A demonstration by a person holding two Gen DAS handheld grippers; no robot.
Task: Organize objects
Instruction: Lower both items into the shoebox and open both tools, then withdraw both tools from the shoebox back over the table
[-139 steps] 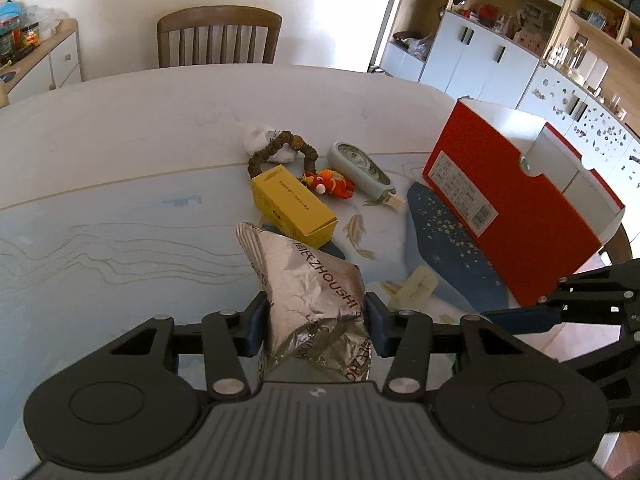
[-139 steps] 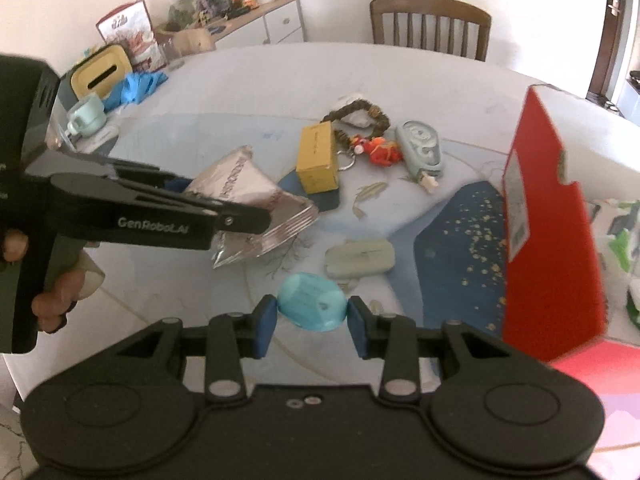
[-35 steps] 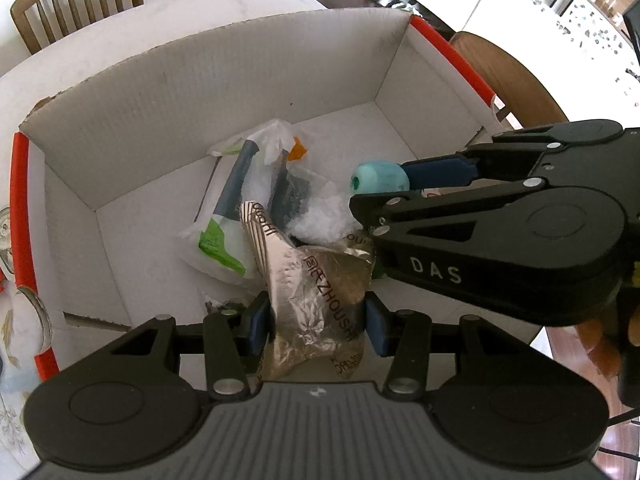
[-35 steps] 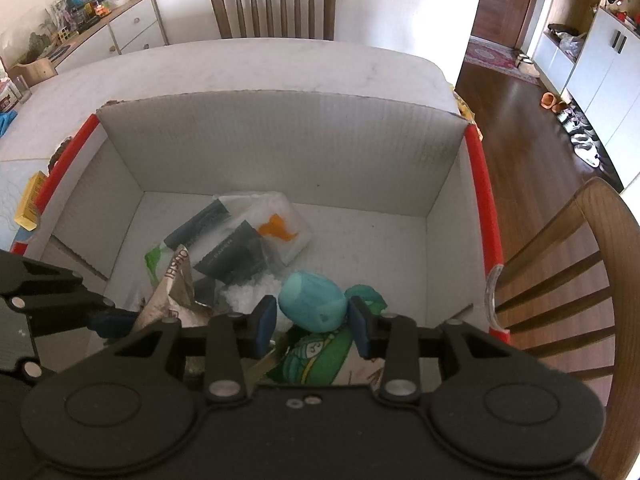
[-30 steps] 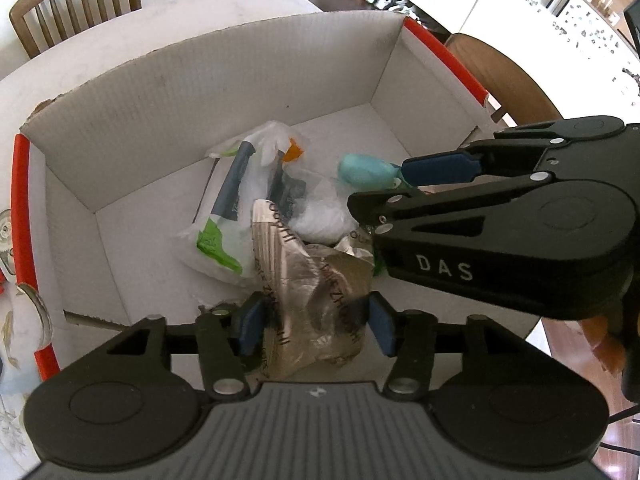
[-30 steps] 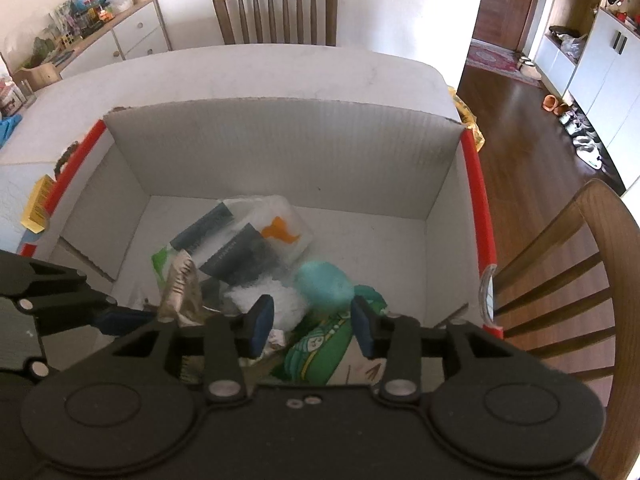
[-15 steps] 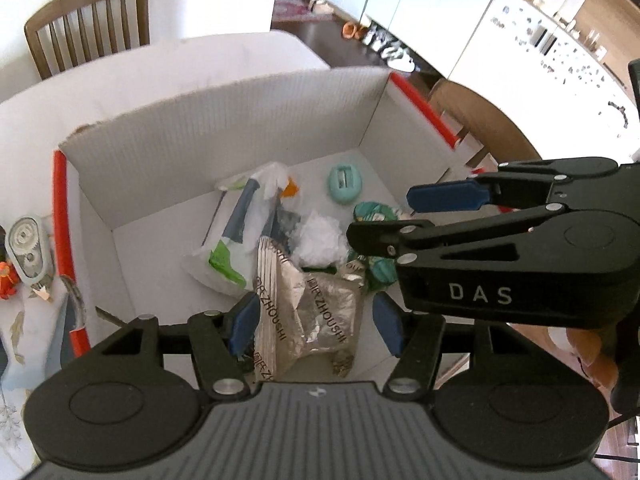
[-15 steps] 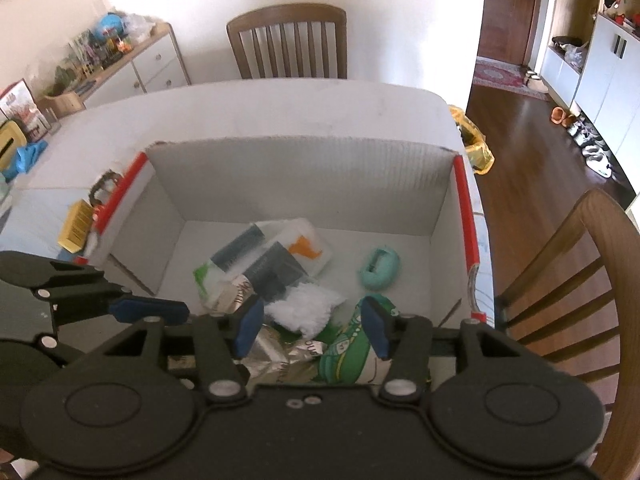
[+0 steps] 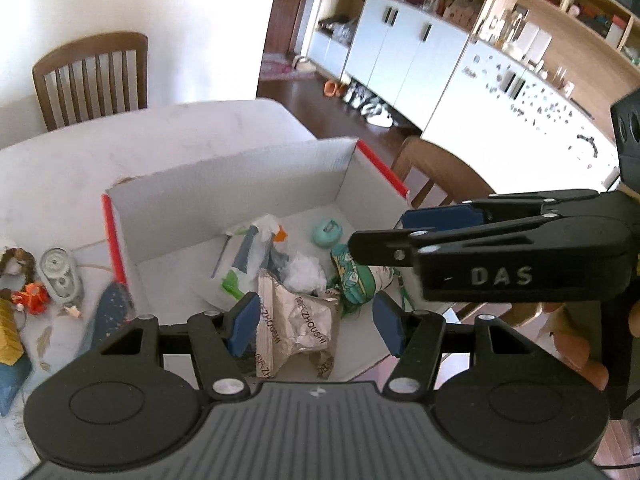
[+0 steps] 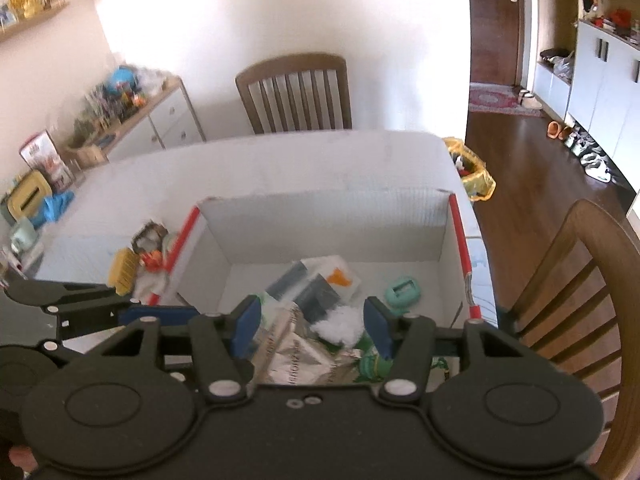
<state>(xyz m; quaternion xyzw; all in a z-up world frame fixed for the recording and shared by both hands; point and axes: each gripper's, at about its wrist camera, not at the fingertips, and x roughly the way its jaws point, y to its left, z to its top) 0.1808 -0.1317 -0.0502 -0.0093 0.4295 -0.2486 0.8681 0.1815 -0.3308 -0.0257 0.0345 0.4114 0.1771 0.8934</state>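
Note:
A red-rimmed cardboard box (image 9: 240, 184) (image 10: 320, 216) stands on the table. Inside lie a silver foil bag (image 9: 296, 324) (image 10: 296, 352), a teal oval case (image 9: 327, 232) (image 10: 403, 291), a green printed pouch (image 9: 352, 276), white tissue (image 9: 306, 274) and a clear bag of dark items (image 9: 252, 252) (image 10: 316, 284). My left gripper (image 9: 314, 322) is open and empty above the box's near side. My right gripper (image 10: 312, 326) is open and empty above the box; it shows from the side in the left wrist view (image 9: 480, 236).
Left of the box on the table lie a yellow box (image 10: 122, 266) (image 9: 8, 336), an orange toy (image 9: 34, 296), a grey-green tape device (image 9: 60, 272) and a bead ring (image 9: 16, 260). Wooden chairs (image 10: 296, 92) (image 10: 576, 280) stand around the table. A sideboard (image 10: 152, 120) is at the back left.
Both grippers opened and let go: the foil bag and the teal case dropped into the box. Both grippers then rose and pulled back from the box.

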